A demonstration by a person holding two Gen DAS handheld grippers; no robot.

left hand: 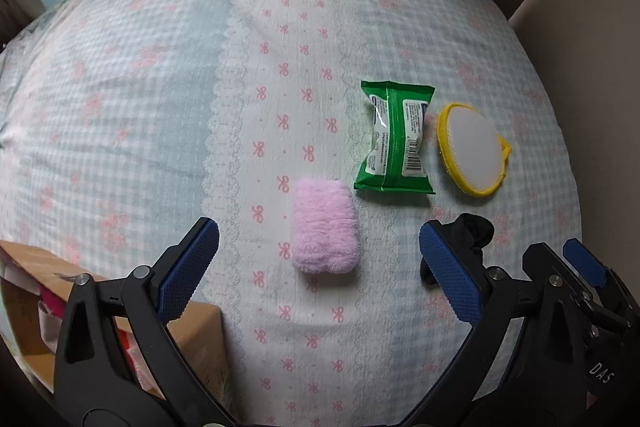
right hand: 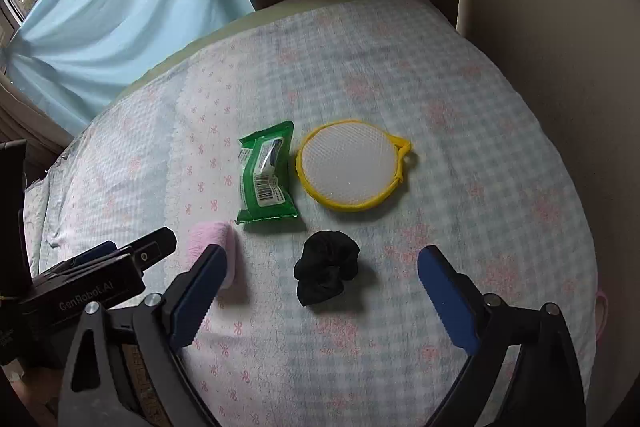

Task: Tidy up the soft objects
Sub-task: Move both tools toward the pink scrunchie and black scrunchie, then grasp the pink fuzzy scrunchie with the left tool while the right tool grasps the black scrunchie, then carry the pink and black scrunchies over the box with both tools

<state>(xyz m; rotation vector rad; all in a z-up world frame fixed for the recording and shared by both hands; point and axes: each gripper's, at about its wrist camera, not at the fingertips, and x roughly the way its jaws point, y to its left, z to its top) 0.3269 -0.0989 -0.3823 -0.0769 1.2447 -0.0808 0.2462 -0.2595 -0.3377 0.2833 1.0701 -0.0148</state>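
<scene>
A fluffy pink pad [left hand: 325, 227] lies on the checked bedspread [left hand: 140, 99], just ahead of my open, empty left gripper [left hand: 319, 263], between its fingertips. It also shows in the right wrist view [right hand: 212, 239], partly hidden by a finger. A black scrunchie [right hand: 326, 267] lies between the tips of my open, empty right gripper [right hand: 322, 283]; in the left wrist view it [left hand: 474, 229] peeks out behind the right finger. A green wipes pack [left hand: 394, 137] [right hand: 266, 173] and a round yellow-rimmed mesh pad [left hand: 470, 149] [right hand: 350, 165] lie farther off.
A cardboard box [left hand: 36, 307] holding pink items stands at the lower left of the left wrist view. The right gripper's body [left hand: 576, 291] sits at the lower right there. A light blue curtain [right hand: 120, 23] and beige cushions [right hand: 520, 27] border the bed.
</scene>
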